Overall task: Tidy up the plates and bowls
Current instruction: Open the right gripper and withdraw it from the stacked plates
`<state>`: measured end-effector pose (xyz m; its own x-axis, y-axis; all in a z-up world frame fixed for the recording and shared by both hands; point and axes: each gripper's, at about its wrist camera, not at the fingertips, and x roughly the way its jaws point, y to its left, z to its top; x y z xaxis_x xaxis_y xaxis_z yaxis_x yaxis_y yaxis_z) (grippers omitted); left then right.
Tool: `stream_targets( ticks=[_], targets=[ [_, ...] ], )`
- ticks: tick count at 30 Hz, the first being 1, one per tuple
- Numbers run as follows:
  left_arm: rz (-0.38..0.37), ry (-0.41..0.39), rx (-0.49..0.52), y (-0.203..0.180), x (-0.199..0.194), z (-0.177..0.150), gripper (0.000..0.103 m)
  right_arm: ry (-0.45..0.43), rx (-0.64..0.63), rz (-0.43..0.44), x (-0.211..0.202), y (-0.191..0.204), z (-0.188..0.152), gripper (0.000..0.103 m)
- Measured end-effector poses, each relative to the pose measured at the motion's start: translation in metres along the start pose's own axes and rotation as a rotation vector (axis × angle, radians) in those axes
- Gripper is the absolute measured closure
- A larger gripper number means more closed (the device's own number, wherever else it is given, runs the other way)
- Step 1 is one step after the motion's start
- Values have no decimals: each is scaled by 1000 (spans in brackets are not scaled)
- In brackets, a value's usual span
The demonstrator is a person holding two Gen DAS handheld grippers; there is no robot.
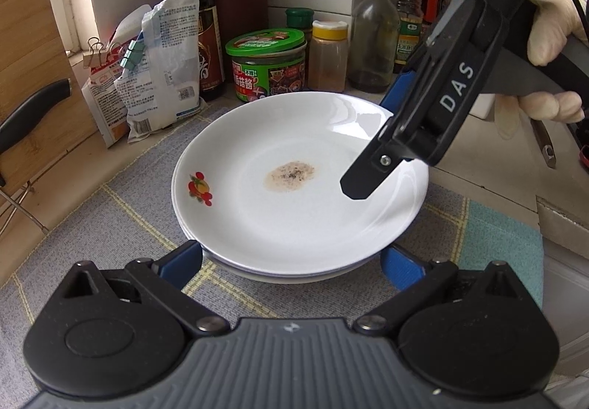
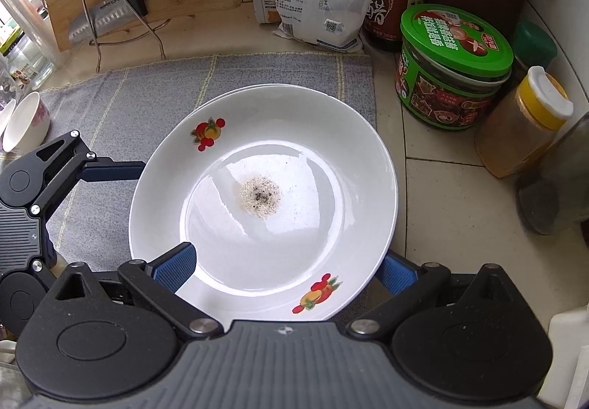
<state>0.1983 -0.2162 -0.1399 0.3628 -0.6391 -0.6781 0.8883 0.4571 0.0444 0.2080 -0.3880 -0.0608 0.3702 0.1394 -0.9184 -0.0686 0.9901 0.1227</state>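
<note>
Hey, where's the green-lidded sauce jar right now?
The green-lidded jar stands on the tiled counter, right of the plate in the right wrist view, between the dark sauce bottle and the yellow-capped spice jar.

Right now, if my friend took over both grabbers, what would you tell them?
Left gripper: open, fingers either side of the plate stack's near edge, nothing held.
Right gripper: fingers straddle the top plate's rim, one above, one below; whether it is pinching is unclear.
The top plate sits on other plates on the grey mat and has a little pile of seasoning in the middle.
Done: plates stacked.
Left: small bowls wait at the mat's edge. Keep the plate level.
</note>
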Motion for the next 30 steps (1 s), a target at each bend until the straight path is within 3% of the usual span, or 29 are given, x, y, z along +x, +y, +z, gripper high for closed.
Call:
stream_targets(
  ticks=[11, 30],
  targets=[
    [23, -49, -19, -1, -11, -3, 0, -4, -54, -61, -1, 12, -5, 0],
    [162, -90, -178, 12, -68, -25, 0, -261, -31, -174, -34, 51, -44, 0]
  ],
)
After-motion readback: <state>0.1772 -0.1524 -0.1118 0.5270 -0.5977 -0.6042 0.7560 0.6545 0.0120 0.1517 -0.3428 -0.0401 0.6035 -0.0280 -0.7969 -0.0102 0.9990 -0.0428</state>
